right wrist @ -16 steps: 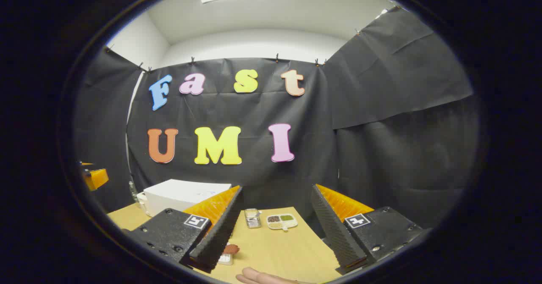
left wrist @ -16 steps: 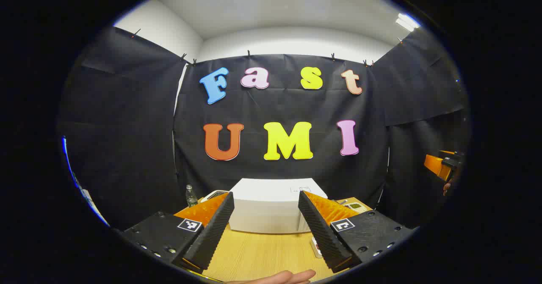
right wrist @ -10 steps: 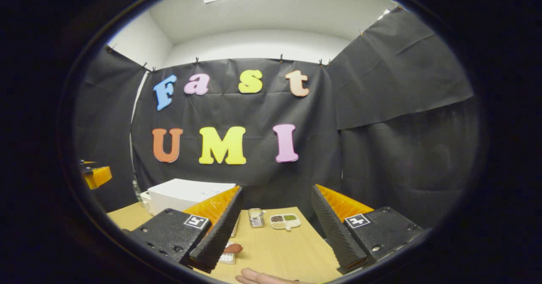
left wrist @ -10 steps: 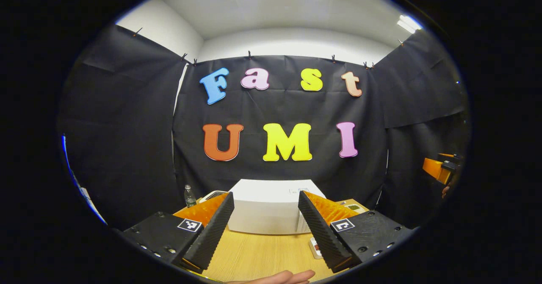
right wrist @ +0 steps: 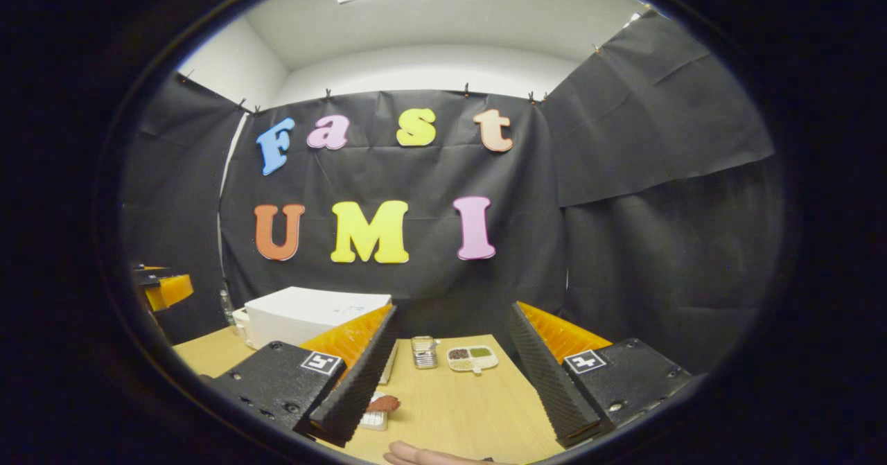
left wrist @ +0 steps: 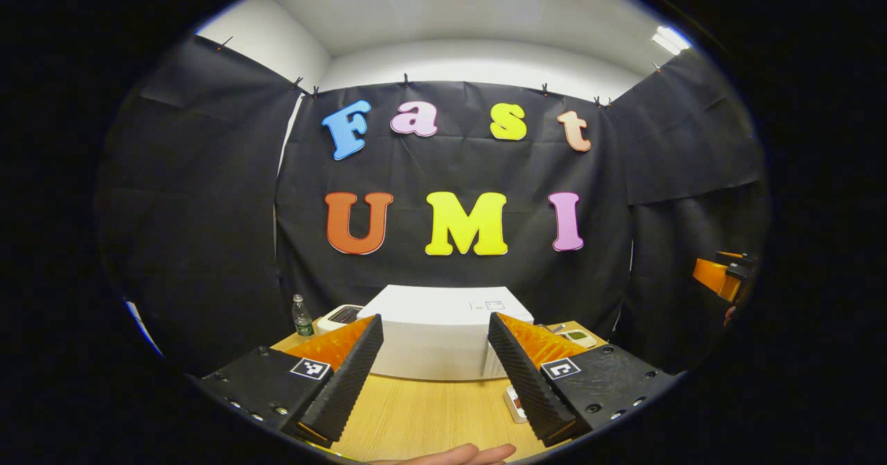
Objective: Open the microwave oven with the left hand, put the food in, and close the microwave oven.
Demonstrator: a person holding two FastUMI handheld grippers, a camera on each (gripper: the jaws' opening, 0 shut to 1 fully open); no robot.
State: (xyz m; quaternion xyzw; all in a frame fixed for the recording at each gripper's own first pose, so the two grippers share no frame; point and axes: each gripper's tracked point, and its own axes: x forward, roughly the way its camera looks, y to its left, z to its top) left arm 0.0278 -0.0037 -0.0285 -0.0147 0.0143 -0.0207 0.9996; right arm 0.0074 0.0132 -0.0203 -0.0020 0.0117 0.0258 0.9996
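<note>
Altogether, one white microwave oven [left wrist: 443,333] sits closed at the far middle of the wooden surface [left wrist: 416,416], with one water bottle [left wrist: 300,316] to its left. Nearer, one reddish-brown piece of food [right wrist: 382,404] lies on a small white tray [right wrist: 373,420]. Farther right stand one small metal tin [right wrist: 423,351] and one divided dish [right wrist: 472,358]. Both claws hover above the surface: left claw [left wrist: 435,382] spread wide, holding nothing; right claw [right wrist: 450,389] likewise spread and empty.
</note>
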